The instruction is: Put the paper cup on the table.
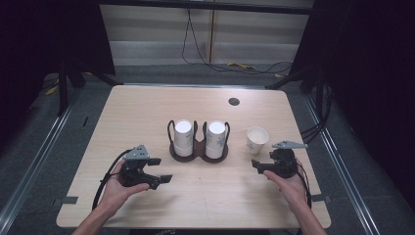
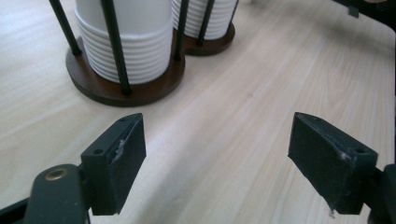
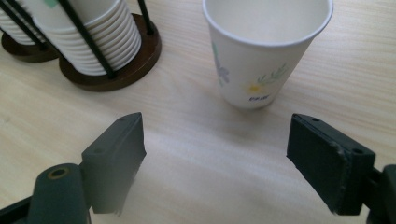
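Note:
A dark wooden cup holder (image 1: 198, 155) with black wire posts stands mid-table and carries two stacks of white paper cups (image 1: 183, 137) (image 1: 216, 138). A single upright paper cup (image 1: 257, 139) with a flower print stands to its right. My left gripper (image 1: 161, 170) is held open just above the table, front left of the holder, pointing right. In the left gripper view the open gripper (image 2: 217, 154) has nothing between its jaws, with the nearer stack (image 2: 126, 42) ahead to the left. My right gripper (image 1: 258, 165) is open just in front of the single cup (image 3: 264, 51), and the gripper (image 3: 215, 158) is apart from it.
A black round grommet (image 1: 234, 101) sits near the table's far edge. Bare tabletop (image 1: 210, 196) lies between the two hands. Cables run over the floor behind the table. The holder's right base (image 3: 121, 65) lies left of the single cup in the right gripper view.

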Tool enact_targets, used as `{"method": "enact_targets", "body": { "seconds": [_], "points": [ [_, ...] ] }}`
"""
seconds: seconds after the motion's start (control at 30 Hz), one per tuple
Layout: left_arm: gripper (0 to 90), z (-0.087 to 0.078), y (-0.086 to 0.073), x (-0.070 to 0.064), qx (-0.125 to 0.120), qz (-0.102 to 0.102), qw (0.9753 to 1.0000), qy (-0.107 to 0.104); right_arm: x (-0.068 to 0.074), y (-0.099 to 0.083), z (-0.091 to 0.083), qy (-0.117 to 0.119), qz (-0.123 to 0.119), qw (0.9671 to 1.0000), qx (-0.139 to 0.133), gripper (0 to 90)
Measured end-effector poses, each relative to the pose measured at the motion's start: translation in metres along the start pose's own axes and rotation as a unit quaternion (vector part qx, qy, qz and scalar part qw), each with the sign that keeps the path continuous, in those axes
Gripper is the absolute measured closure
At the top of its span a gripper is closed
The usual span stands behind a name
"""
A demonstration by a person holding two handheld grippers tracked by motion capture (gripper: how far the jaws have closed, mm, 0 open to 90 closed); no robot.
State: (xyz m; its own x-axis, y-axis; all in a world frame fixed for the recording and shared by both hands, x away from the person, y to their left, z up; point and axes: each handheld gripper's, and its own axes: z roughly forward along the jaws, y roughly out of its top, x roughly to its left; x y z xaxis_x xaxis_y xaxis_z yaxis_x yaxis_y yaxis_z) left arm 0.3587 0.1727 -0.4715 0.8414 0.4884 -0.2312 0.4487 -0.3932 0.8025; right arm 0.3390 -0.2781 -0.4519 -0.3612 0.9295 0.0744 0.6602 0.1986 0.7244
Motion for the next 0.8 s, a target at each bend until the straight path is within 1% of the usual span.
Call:
{"method": "enact_targets", "body": {
  "seconds": [0.03,0.1,0.13,0.17,0.2,0.23,0.27,0.3,0.33,0.37,0.4,0.43,0.5,0.53,0.57,0.6,0.63,0.67,0.7,0.73,0.77,0.8],
  "points": [
    [19.0,0.0,-0.001,0.0,0.006,0.005,1.0,0.0,0.0,0.0,0.0,0.0,0.0,1.0,0.0,19.3],
    [19.0,0.0,-0.005,-0.002,0.006,-0.003,1.0,0.001,0.005,-0.007,-0.006,0.001,0.003,1.0,-0.004,19.6],
    [19.0,0.0,-0.007,-0.002,0.008,-0.005,1.0,0.002,0.007,-0.011,-0.008,0.006,0.006,0.9999,-0.007,19.8],
    [19.0,0.0,-0.008,-0.003,0.01,-0.005,0.9999,0.004,0.008,-0.014,-0.011,0.008,0.015,0.9998,-0.012,20.2],
    [18.5,0.001,-0.01,-0.004,0.011,-0.006,0.9999,0.0,0.01,-0.015,-0.013,0.01,0.017,0.9997,-0.016,21.0],
    [17.6,0.001,-0.011,-0.006,0.013,-0.004,0.9999,0.0,0.013,-0.018,-0.017,0.005,0.014,0.9996,-0.024,21.8],
    [18.4,0.001,-0.012,-0.007,0.014,-0.006,0.9999,0.003,0.018,-0.022,-0.022,0.005,0.013,0.9993,-0.034,21.8],
    [18.3,0.001,-0.013,-0.007,0.014,-0.006,0.9999,0.004,0.021,-0.024,-0.024,0.01,0.017,0.9992,-0.036,21.8],
    [18.3,0.001,-0.014,-0.008,0.013,-0.01,0.9999,0.003,0.021,-0.024,-0.024,0.01,0.017,0.9992,-0.036,21.8],
    [18.4,0.0,-0.016,-0.01,0.014,-0.01,0.9998,0.004,0.03,-0.03,-0.027,0.02,0.015,0.9989,-0.04,21.8],
    [18.4,0.0,-0.016,-0.01,0.014,-0.01,0.9998,0.004,0.03,-0.03,-0.027,0.02,0.015,0.9989,-0.04,21.8],
    [18.4,0.0,-0.018,-0.01,0.015,-0.008,0.9998,0.008,0.033,-0.032,-0.028,0.023,0.013,0.9988,-0.041,21.8],
    [19.6,-0.001,-0.02,-0.012,0.013,-0.004,0.9999,0.01,0.04,-0.039,-0.03,0.041,0.018,0.998,-0.045,21.8],
    [22.4,-0.003,-0.021,-0.013,0.004,-0.008,0.9999,0.01,0.044,-0.042,-0.031,0.043,0.014,0.9979,-0.047,21.6],
    [22.3,-0.003,-0.021,-0.013,-0.005,-0.01,0.9999,0.004,0.046,-0.043,-0.031,0.043,0.009,0.9981,-0.044,21.6],
    [22.4,-0.003,-0.022,-0.014,-0.009,-0.008,0.9999,0.004,0.048,-0.045,-0.031,0.04,0.002,0.9983,-0.043,21.6],
    [22.8,-0.003,-0.022,-0.014,-0.009,-0.006,0.9999,0.008,0.049,-0.045,-0.03,0.035,-0.006,0.9986,-0.039,21.6],
    [22.7,-0.003,-0.022,-0.014,-0.009,-0.006,0.9999,0.008,0.049,-0.045,-0.03,0.035,-0.006,0.9986,-0.039,21.6],
    [22.7,-0.002,-0.021,-0.014,-0.015,-0.007,0.9998,0.007,0.052,-0.048,-0.026,0.02,-0.02,0.9992,-0.03,21.8],
    [22.7,-0.002,-0.021,-0.014,-0.015,-0.007,0.9998,0.007,0.052,-0.048,-0.026,0.02,-0.02,0.9992,-0.03,21.8],
    [22.7,-0.002,-0.02,-0.014,-0.017,-0.016,0.9997,0.008,0.052,-0.049,-0.025,0.021,-0.018,0.9993,-0.027,21.8],
    [21.9,-0.001,-0.021,-0.013,-0.018,-0.014,0.9997,0.012,0.051,-0.051,-0.019,0.037,0.0,0.9992,-0.014,21.7]
  ]
}}
